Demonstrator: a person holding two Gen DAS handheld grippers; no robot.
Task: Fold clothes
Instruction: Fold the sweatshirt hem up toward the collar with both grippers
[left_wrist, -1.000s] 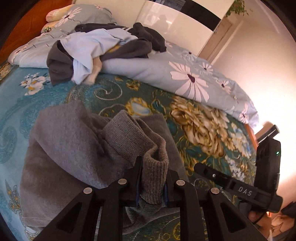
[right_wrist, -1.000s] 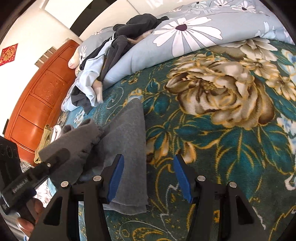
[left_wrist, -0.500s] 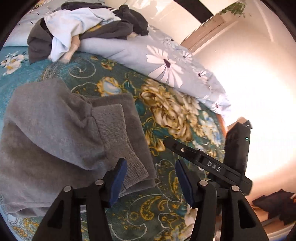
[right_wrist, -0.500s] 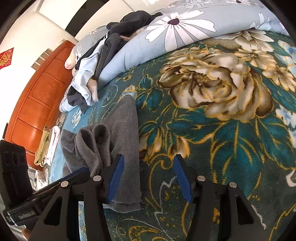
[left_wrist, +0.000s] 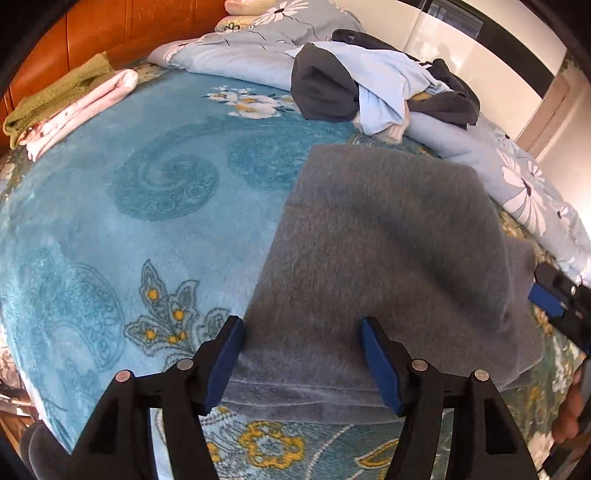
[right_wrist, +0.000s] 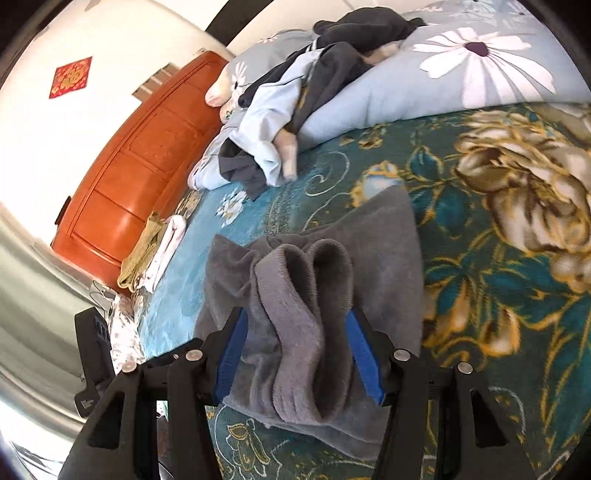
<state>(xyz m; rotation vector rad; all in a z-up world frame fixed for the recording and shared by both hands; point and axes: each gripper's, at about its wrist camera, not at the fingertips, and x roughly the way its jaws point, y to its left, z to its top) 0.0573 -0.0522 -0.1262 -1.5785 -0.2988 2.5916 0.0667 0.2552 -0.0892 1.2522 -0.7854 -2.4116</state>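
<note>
The grey sweater (left_wrist: 388, 251) lies partly folded on the floral bedspread (left_wrist: 122, 221), its near edge just in front of me. My right gripper (right_wrist: 295, 350) has its fingers (right_wrist: 364, 350) drawn in on a bunched cuff (right_wrist: 295, 306) of the sweater, the blue pads pressing the fold from both sides, tilted low over the bed. My left gripper (left_wrist: 303, 354) hovers over the near hem with its fingers (left_wrist: 380, 363) spread wide and nothing between them; the cloth only lies beneath.

A second ago this was reversed: my left fingers pinched the ribbed cuff and my right stood wide apart beside the sweater. Half a second ago the left had let go, and since then it has swung to the sweater's left side, while the right has come in onto the cuff.

Farther off, a pile of dark and light-blue clothes (left_wrist: 369, 88) sits on the daisy-print quilt (right_wrist: 461, 74). Far left, folded green and pink clothes (left_wrist: 70, 99) rest by the wooden headboard (right_wrist: 147, 155).
</note>
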